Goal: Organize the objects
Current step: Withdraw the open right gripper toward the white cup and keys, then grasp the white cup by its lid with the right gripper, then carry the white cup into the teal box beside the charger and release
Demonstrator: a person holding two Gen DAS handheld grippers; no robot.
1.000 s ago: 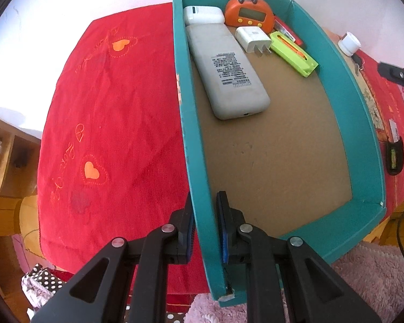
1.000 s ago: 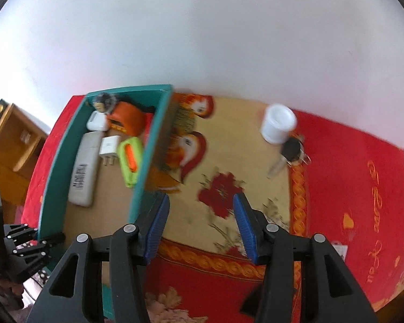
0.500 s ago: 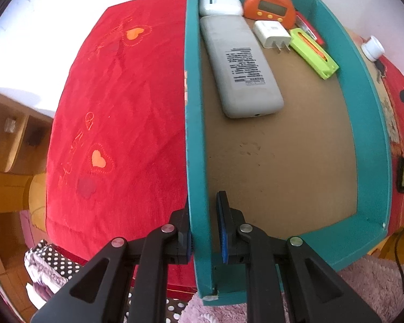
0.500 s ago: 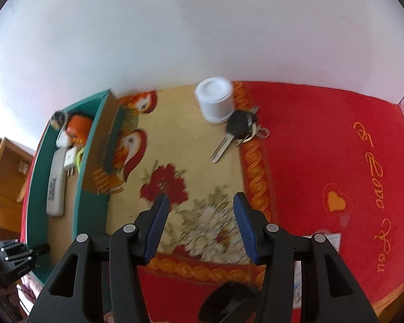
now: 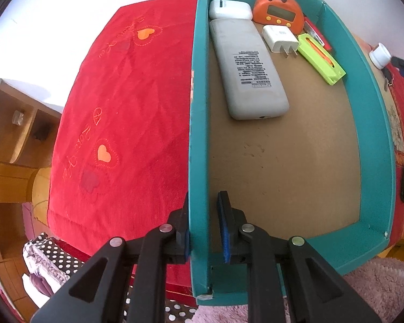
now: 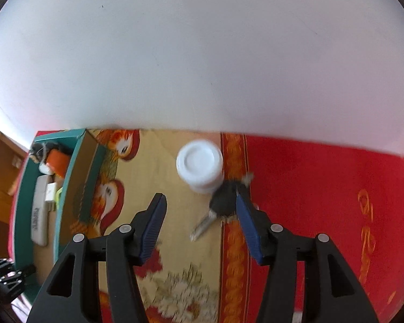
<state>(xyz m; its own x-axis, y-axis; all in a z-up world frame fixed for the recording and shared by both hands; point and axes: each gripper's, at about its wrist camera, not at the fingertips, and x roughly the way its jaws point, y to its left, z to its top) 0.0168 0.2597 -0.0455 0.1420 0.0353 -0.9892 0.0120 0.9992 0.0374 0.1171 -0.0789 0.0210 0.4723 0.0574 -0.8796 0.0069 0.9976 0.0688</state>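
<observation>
Bright, even daylight; strong fisheye bending with dark corners; the right wrist view is smeared by motion blur.

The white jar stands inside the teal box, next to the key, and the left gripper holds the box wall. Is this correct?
Not quite. The white jar stands outside the teal box, on the patterned cloth, as the right wrist view shows. The rest is right: the key lies next to the jar, and the left gripper holds the box wall.
</observation>
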